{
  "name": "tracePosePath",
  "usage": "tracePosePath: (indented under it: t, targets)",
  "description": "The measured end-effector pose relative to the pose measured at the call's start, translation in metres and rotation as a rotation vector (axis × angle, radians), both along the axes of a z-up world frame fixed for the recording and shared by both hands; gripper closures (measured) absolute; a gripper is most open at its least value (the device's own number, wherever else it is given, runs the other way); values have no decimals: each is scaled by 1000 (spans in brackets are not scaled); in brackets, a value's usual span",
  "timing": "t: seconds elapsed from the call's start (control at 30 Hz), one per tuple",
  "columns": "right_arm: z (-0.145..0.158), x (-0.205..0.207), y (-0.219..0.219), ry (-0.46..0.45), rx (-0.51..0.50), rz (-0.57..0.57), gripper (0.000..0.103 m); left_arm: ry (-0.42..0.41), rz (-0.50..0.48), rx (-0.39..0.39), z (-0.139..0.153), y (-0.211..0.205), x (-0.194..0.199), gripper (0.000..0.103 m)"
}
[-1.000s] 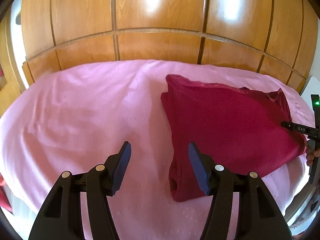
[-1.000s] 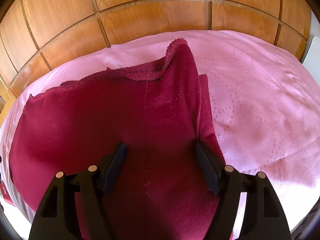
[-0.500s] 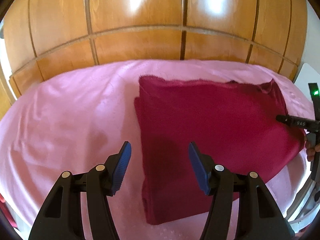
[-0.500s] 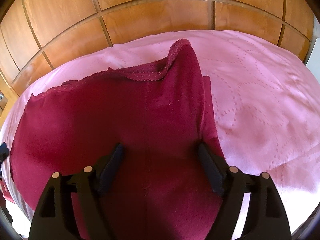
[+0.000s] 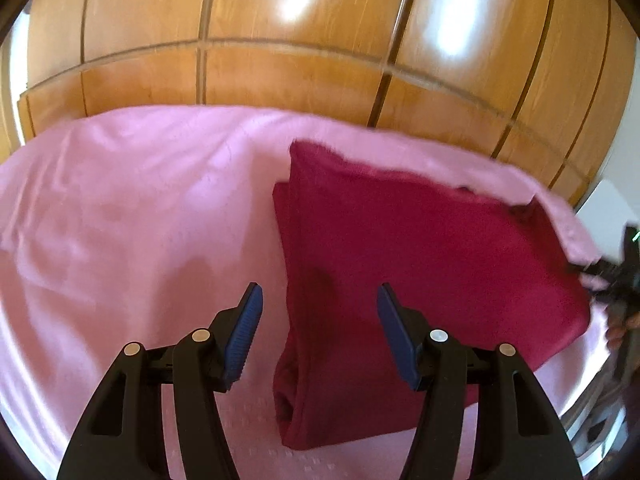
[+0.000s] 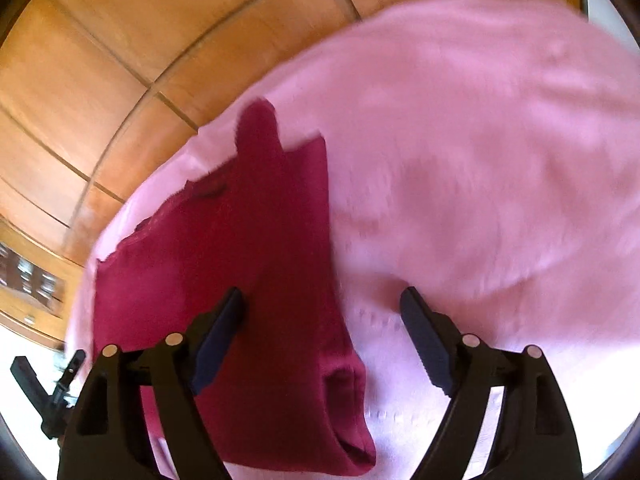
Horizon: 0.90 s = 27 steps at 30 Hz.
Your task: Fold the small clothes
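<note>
Mid-fold, both grippers free of the cloth.

Left wrist view: left gripper [image 5: 320, 332] wide and empty, hovering over the near folded edge of the red garment [image 5: 420, 272] on the pink bedspread [image 5: 120, 220], toward its right edge. Right wrist view: right gripper [image 6: 320, 344] wide, empty, straddling the garment's edge; blurred. Probably next: gripping an edge for another fold.

Dark red garment [image 5: 420, 280], folded, on the pink sheet [image 5: 140, 220].

I see it lying flat on the sheet in layers, the doubled fold edge along its one long side, a lower layer peeking out past it. Its far edge is uneven, with one corner standing up toward the sheet's far side.
</note>
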State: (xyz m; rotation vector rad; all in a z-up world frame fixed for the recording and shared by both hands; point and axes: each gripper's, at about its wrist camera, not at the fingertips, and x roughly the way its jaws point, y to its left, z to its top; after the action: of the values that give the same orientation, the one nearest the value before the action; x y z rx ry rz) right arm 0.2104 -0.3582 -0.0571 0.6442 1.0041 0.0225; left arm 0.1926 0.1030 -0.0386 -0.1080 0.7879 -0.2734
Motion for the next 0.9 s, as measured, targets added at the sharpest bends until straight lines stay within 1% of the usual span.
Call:
tracePosePath:
  t: [0.07,0.17,0.23,0.3,0.33,0.37,0.4,0.43,0.47,0.53,0.67,0.73,0.8,0.83,0.9]
  targets:
    - [-4,-5,0,-23,53,9,25,-13,-29,-17,6,-3,-4,44]
    - [-5,-8,3,-39,126,47,35,-19,-79,5,9,-14,-5,44]
    - [-6,-8,9,-41,165,90,39,16,-108,0,2,-20,-1,44]
    - [-6,-7,17,-35,166,134,42,72,-135,-10,-12,-25,7,44]
    - [-5,-7,20,-32,162,142,46,89,-142,6,-18,-28,10,44]
    - [-3,-7,23,-29,158,148,51,97,-145,20,-23,-30,12,44]
    - [-1,-6,25,-27,163,154,64,102,-149,27,-26,-31,13,44]
    - [2,-6,29,-28,156,160,67,102,-149,27,-27,-32,14,44]
    - [11,-6,36,-36,125,176,68,102,-151,26,-27,-32,15,44]
    - [31,-7,49,-69,101,210,70,106,-156,22,-27,-31,15,44]
    - [76,-6,78,-142,68,259,70,115,-168,-24,-28,-22,17,44]
    - [101,-2,100,-181,48,295,71,126,-172,-77,-29,-14,18,44]
    - [121,9,123,-211,31,332,71,144,-175,-150,-29,-5,21,44]
    - [133,15,145,-225,7,364,72,155,-177,-194,-30,0,22,44]
    - [146,20,181,-243,-20,418,72,172,-178,-262,-32,9,26,44]
